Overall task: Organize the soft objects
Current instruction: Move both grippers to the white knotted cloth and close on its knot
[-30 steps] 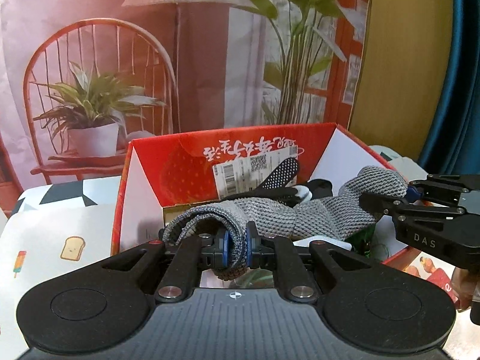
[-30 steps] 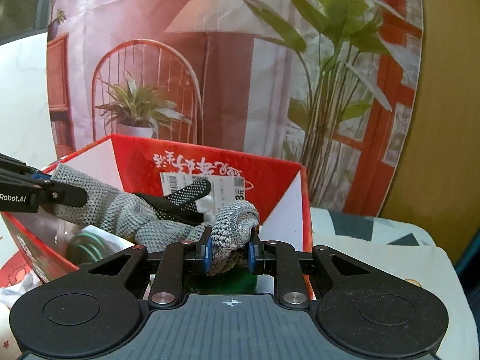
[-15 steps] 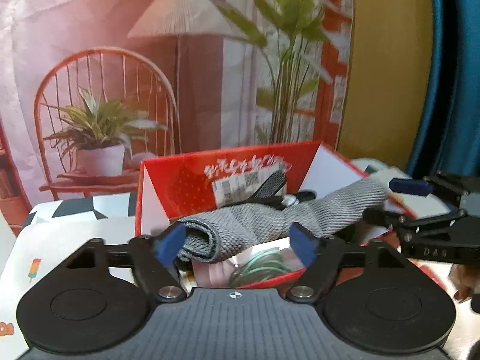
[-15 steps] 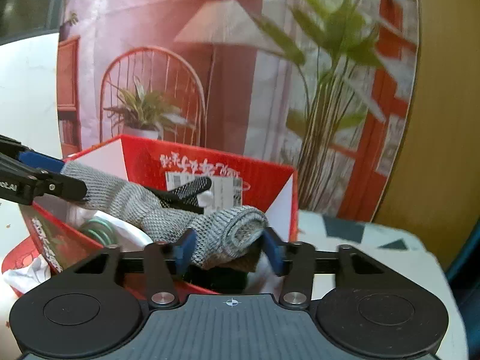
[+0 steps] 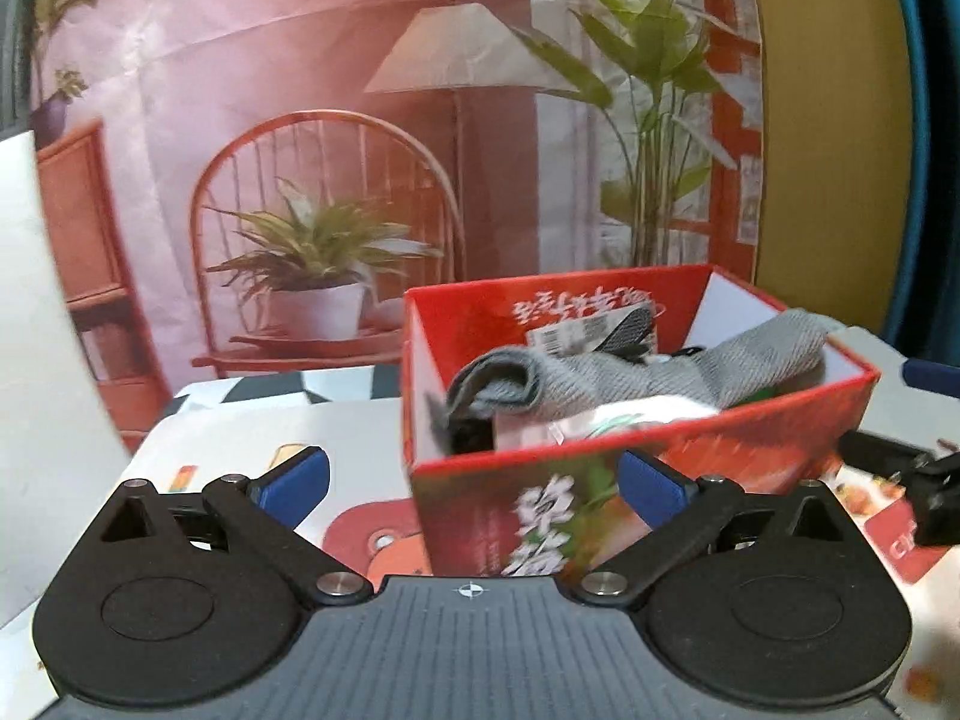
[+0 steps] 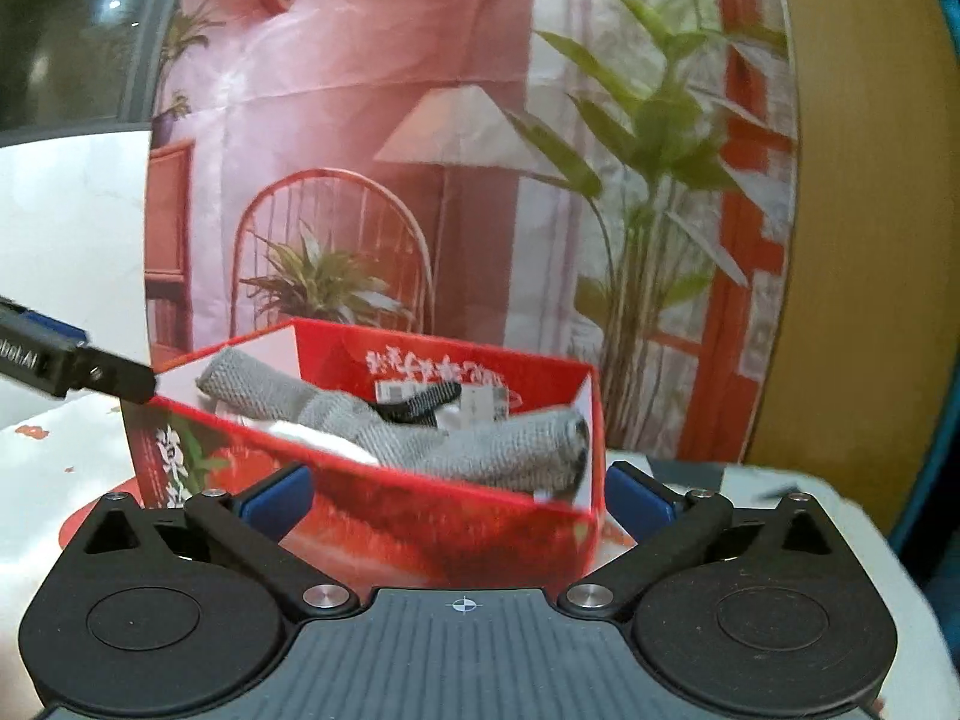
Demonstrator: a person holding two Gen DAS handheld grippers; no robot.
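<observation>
Two grippers: my left and right both spread wide, holding nothing.
Cloth: grey knit, draped across the red box.

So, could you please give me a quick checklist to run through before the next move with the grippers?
1. Left gripper open, holding nothing: ok.
2. Right gripper open, holding nothing: ok.
3. Grey knit cloth lies in the red box: ok.
4. Cloth fully below the rim: not ok, its ends stand above the rim.
5. Box upright on the table: ok.
6. More soft items left outside: cannot tell.
</observation>
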